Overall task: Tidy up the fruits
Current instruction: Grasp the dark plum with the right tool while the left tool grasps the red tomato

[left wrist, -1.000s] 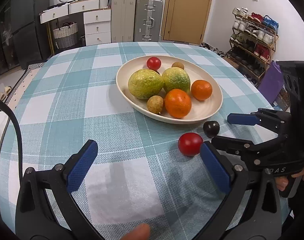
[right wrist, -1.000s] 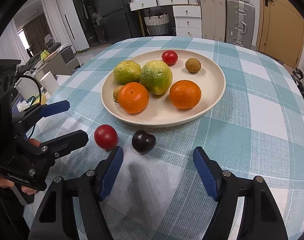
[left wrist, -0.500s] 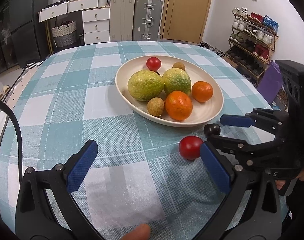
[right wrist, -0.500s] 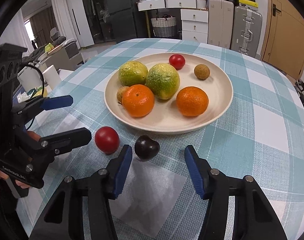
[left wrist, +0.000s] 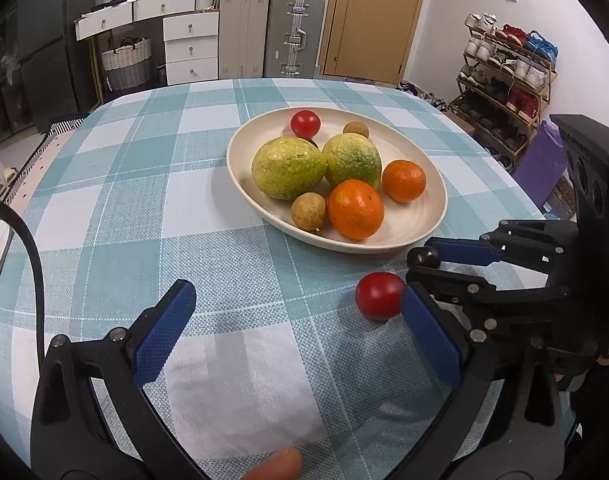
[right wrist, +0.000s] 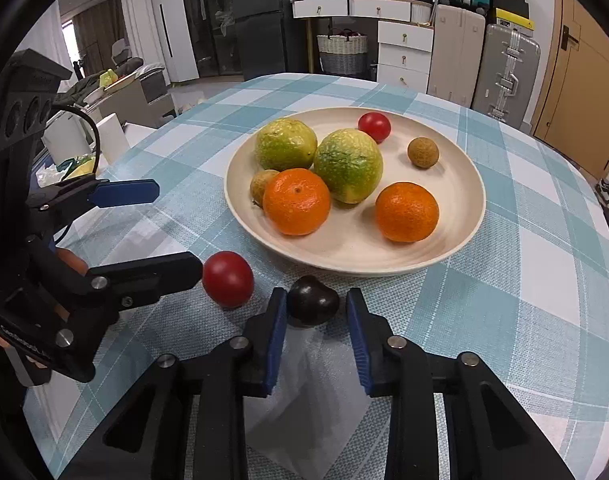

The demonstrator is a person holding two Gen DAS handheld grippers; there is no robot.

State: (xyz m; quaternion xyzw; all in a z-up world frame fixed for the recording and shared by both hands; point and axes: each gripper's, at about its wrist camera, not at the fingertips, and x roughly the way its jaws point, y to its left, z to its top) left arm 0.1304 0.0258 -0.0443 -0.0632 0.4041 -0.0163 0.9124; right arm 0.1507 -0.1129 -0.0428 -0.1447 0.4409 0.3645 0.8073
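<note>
A cream plate [left wrist: 420, 220] [right wrist: 456, 176] on the checked tablecloth holds two green citrus, two oranges [right wrist: 406, 212], a red tomato and two small brown fruits. In front of the plate, on the cloth, lie a dark plum [right wrist: 312, 306] [left wrist: 422, 257] and a red tomato [right wrist: 227, 278] [left wrist: 378, 294]. My right gripper [right wrist: 312, 304] [left wrist: 420, 261] is shut on the plum, its blue pads against the plum's sides. My left gripper [left wrist: 294, 294] [right wrist: 164, 232] is open wide over bare cloth, its right finger beside the loose tomato.
The plate's rim lies just beyond the plum. A fingertip [left wrist: 276, 466] shows at the bottom edge. Past the table stand drawers, suitcases [left wrist: 294, 32], a door and a shoe rack [left wrist: 504, 92]. Cloth to the left of the plate is bare.
The right gripper's jaws came together from wide apart onto the dark plum after edging forward around it. The left gripper and the red tomato stayed where they were.
</note>
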